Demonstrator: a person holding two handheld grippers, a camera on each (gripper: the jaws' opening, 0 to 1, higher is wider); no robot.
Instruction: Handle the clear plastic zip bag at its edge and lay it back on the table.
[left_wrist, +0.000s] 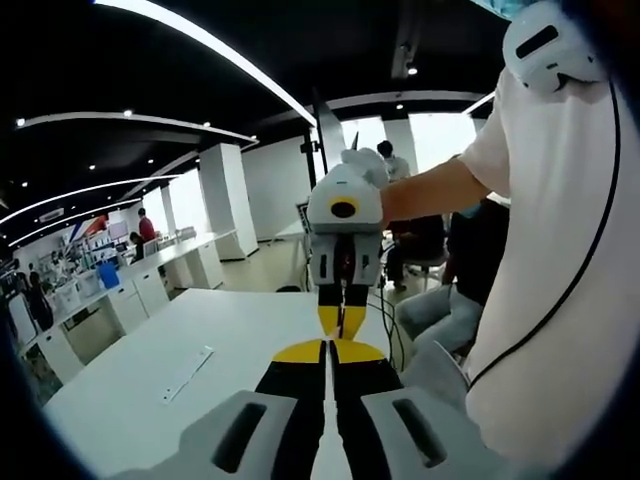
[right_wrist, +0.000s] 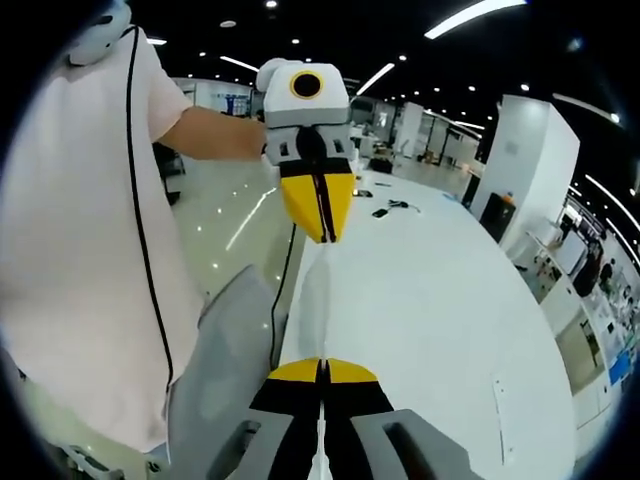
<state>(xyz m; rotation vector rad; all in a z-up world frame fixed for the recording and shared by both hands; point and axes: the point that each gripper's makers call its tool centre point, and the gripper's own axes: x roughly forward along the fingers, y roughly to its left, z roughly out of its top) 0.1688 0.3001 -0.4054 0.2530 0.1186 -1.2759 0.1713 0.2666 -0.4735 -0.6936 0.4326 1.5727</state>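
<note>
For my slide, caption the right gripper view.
Both tools, right and left, pinch the bag taut above the table.

No text, label, brand or number can be read in either view. The small label (left_wrist: 187, 373) on the desk (left_wrist: 150, 390), at about eight o'clock in the left gripper view, is too blurred.

The clear plastic zip bag (right_wrist: 318, 300) is nearly invisible against the white table (right_wrist: 450, 300); its outline cannot be traced. The person's white shirt (left_wrist: 540, 300) is cut off at the right edge. Small dark items (right_wrist: 385, 208) on the far tabletop are too small to identify.
</note>
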